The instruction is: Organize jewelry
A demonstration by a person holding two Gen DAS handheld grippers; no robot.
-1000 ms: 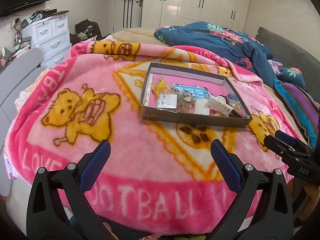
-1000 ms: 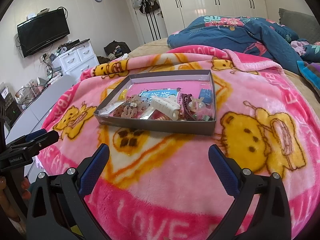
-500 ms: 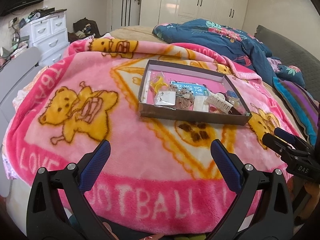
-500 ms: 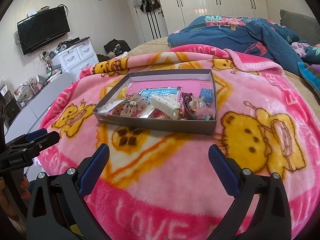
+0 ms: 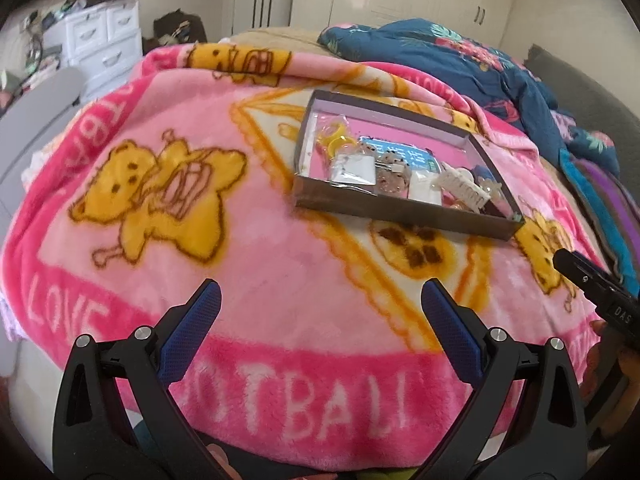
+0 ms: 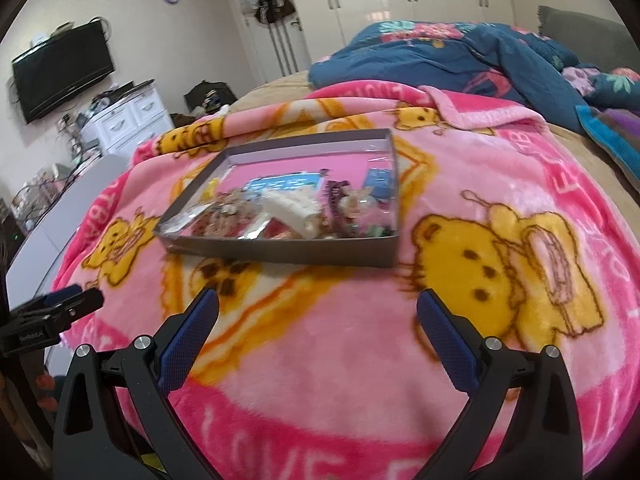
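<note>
In the left wrist view, the left tool (image 5: pixel 320 312) hung with its fingers spread wide apart, gripping nothing, above the pink blanket (image 5: pixel 280 280). The shallow grey tray (image 5: pixel 400 210) of jewelry lay on the blanket toward 1 o'clock, well apart from the fingers. The right tool (image 5: pixel 592 280) showed at 3 o'clock.

In the right wrist view, the right tool (image 6: pixel 318 312) was likewise spread and empty. The tray (image 6: pixel 288 254) lay toward 11 o'clock, a white hair clip (image 6: pixel 296 208) inside it.
</note>
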